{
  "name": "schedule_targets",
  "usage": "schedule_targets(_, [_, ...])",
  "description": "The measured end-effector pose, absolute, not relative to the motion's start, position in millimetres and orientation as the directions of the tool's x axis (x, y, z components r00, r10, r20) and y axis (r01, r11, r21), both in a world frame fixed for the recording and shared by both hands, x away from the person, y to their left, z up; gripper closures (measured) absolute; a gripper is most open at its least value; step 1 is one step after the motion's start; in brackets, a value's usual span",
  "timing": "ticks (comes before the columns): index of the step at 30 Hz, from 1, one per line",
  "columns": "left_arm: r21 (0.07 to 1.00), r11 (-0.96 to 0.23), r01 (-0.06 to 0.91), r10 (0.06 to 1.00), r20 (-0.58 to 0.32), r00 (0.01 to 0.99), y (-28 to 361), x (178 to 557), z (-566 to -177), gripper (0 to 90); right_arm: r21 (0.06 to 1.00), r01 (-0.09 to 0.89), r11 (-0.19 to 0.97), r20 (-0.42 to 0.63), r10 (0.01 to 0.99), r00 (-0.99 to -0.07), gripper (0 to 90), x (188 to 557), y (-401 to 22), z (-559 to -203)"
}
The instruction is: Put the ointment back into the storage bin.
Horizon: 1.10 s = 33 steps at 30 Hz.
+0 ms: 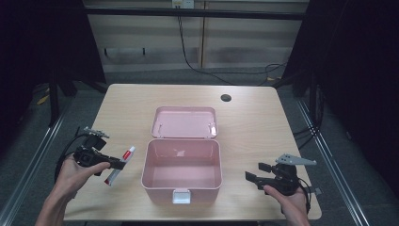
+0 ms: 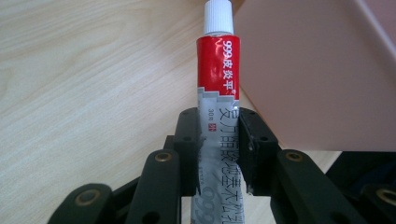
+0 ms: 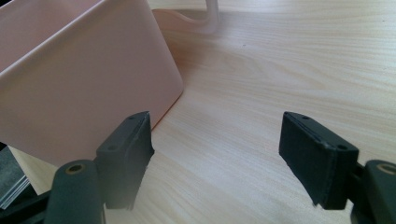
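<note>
A red and silver ointment tube (image 1: 120, 165) with a white cap is clamped in my left gripper (image 1: 116, 164), just left of the open pink box (image 1: 181, 189). In the left gripper view the jaws press on both sides of the tube (image 2: 218, 70), whose cap points away toward the box wall (image 2: 317, 79). The tube hangs a little above the table. My right gripper (image 1: 256, 172) hovers at the front right of the table, open, with nothing between its pads. In the right gripper view the gripper (image 3: 217, 154) points past the box corner (image 3: 84, 93) at bare wood.
The box's pink lid (image 1: 185, 122) lies folded back flat behind it, and a white latch (image 1: 181, 196) sits on the box front. A dark round hole (image 1: 226, 98) is in the table's far right. Cables run on the floor beyond the table.
</note>
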<state>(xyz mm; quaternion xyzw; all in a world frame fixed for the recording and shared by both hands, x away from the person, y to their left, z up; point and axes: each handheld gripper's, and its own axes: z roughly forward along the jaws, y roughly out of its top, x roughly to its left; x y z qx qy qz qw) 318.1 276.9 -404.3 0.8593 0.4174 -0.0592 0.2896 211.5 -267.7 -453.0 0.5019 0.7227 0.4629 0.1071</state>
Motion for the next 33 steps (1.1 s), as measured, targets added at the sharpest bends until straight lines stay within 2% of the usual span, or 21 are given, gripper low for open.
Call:
schedule_targets(14, [0.469,-0.534,0.704,0.621,-0.347,0.703,265,313,-376,71.1,0.775,0.629,0.063,0.314,0.825,-0.470,25.0,211,-268,-453])
schedule_targets(25, [0.465,-0.545,0.698,0.614,-0.346,0.709,259,313,-360,71.0,0.774,0.630,0.062,0.314,0.826,-0.468,24.3,211,-268,-453])
schedule_targets(33, [0.475,-0.587,0.655,0.577,-0.322,0.751,249,313,-345,71.0,0.777,0.625,0.072,0.307,0.825,-0.476,23.4,212,-267,-453])
